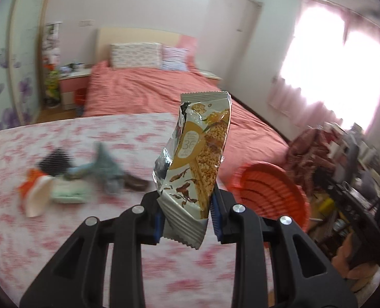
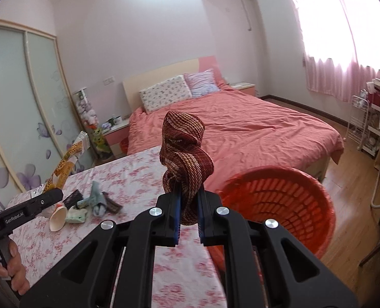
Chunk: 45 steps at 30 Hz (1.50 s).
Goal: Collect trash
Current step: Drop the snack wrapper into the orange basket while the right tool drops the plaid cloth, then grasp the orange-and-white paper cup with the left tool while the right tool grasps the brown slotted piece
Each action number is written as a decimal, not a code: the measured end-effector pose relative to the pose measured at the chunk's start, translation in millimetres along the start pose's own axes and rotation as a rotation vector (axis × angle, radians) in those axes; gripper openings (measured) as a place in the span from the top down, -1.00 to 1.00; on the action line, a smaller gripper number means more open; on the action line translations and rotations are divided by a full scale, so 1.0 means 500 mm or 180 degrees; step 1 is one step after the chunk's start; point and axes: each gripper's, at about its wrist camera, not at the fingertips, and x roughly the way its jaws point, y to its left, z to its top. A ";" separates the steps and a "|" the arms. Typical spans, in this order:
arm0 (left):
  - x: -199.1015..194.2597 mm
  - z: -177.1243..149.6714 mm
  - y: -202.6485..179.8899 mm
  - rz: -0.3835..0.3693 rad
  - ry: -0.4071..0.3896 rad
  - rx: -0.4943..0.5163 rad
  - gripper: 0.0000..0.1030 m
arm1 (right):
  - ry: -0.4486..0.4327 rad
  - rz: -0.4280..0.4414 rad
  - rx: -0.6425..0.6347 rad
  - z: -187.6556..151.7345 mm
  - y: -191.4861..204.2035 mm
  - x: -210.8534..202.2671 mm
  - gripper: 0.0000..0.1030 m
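My left gripper (image 1: 187,205) is shut on the lower end of a gold and silver snack wrapper (image 1: 200,148), which stands up torn and empty between the blue pads. In the right wrist view that left gripper (image 2: 54,196) shows at the left edge with the wrapper (image 2: 66,161). My right gripper (image 2: 190,205) is shut on a knotted red-striped cloth (image 2: 184,159). An orange slatted basket (image 2: 279,205) sits tipped just right of the cloth, off the table's right edge; it also appears as the basket (image 1: 272,190) in the left wrist view.
On the pink floral tablecloth (image 2: 138,179) lies a small pile: a paper cone (image 2: 57,218), a green scrap (image 2: 77,215), a blue-grey rag (image 2: 97,197), a brown wrapper (image 2: 111,202). A red-covered bed (image 2: 241,128) stands behind. A person's hand (image 2: 12,264) holds the left handle.
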 end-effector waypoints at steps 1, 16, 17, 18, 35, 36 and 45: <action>0.010 -0.003 -0.018 -0.0062 0.0023 0.0021 0.43 | -0.0001 -0.0033 0.0031 0.000 -0.012 -0.001 0.80; 0.260 -0.042 -0.263 -0.0788 0.0519 0.0239 0.42 | 0.0014 -0.0393 0.0458 -0.009 -0.202 0.037 0.80; 0.272 -0.047 -0.270 -0.0796 0.0541 0.0242 0.41 | 0.0030 -0.0396 0.0476 -0.011 -0.208 0.045 0.79; 0.281 -0.050 -0.275 -0.0808 0.0570 0.0235 0.41 | 0.0041 -0.0400 0.0489 -0.014 -0.210 0.049 0.79; 0.330 -0.087 -0.176 -0.0188 0.0669 0.0244 -0.20 | 0.0269 -0.0420 0.0366 -0.045 -0.204 0.080 -0.01; 0.319 -0.089 -0.169 -0.0140 0.0641 0.0262 -0.21 | 0.0268 -0.0426 0.0332 -0.045 -0.197 0.079 -0.03; 0.200 -0.096 -0.011 0.0444 0.0372 0.0207 -0.36 | 0.0390 -0.0283 0.0012 -0.063 -0.102 0.097 -0.05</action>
